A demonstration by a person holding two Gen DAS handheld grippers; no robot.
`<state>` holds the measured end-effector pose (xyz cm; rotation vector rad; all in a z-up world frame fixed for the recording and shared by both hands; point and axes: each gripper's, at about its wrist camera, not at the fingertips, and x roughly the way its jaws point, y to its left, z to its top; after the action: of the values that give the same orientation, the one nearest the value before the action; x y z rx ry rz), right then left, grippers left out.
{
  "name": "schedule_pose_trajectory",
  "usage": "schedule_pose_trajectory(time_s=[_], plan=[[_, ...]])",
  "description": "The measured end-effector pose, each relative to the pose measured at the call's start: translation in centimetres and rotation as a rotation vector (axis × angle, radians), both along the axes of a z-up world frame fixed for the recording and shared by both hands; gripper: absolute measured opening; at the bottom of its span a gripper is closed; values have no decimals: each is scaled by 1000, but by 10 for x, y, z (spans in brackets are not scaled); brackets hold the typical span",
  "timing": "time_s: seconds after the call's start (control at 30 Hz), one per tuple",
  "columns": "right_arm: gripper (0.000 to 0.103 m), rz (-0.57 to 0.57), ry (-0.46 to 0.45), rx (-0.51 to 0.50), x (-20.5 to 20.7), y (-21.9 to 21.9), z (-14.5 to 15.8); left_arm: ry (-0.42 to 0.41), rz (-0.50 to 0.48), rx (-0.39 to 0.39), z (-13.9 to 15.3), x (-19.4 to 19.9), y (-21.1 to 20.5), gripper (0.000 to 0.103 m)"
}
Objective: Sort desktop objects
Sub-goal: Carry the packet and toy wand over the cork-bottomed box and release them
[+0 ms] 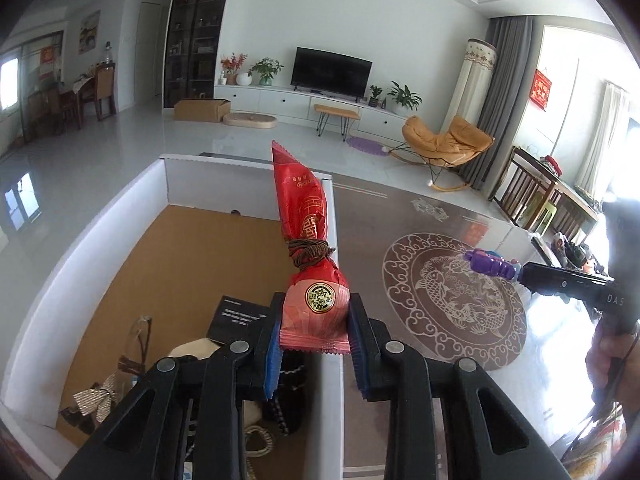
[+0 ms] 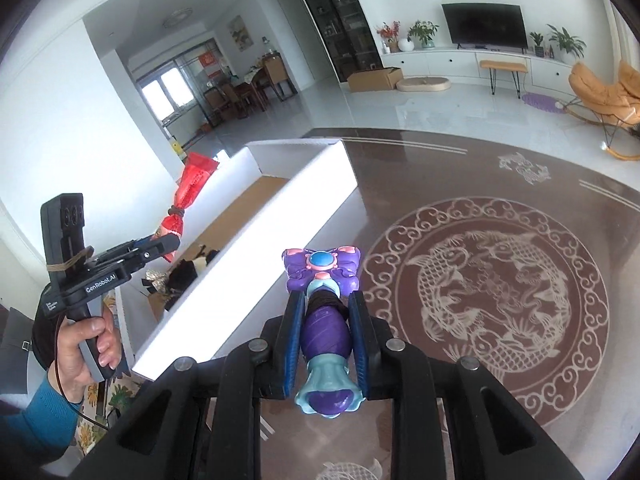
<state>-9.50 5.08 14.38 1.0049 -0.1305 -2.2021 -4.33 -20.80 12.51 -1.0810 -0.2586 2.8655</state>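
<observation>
A dark glossy bench (image 2: 460, 184) with a pale carp medallion fills the scene, and along its left side stands a large white-walled box (image 1: 100, 240) with a brown floor, already holding a few small things, among them a black card and a glittery bow. Above the box's right wall, the left hand-held gripper (image 1: 316, 320) is closed on the round lower end of a red foil packet (image 1: 306, 240), tied at its waist with brown cord; it looks light and crinkly, likely to slip or crush, so the firm bulb is the sensible hold. Over the bench, the right hand-held gripper (image 2: 326, 336) clamps the shaft of a purple toy wand (image 2: 322, 280), which appears to be rigid, smooth plastic, gripped mid-handle below its butterfly-shaped head.
</observation>
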Motion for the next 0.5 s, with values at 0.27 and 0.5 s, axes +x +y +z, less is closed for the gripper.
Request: schedule_pose_trajectory(time_s=[0.27, 0.5], plan=[[23, 119, -6, -35, -28, -195, -8, -225, 143, -59, -56, -5, -75, 29], [28, 216, -192, 160, -38, -302, -75, -333, 203, -65, -93, -3, -83, 42]])
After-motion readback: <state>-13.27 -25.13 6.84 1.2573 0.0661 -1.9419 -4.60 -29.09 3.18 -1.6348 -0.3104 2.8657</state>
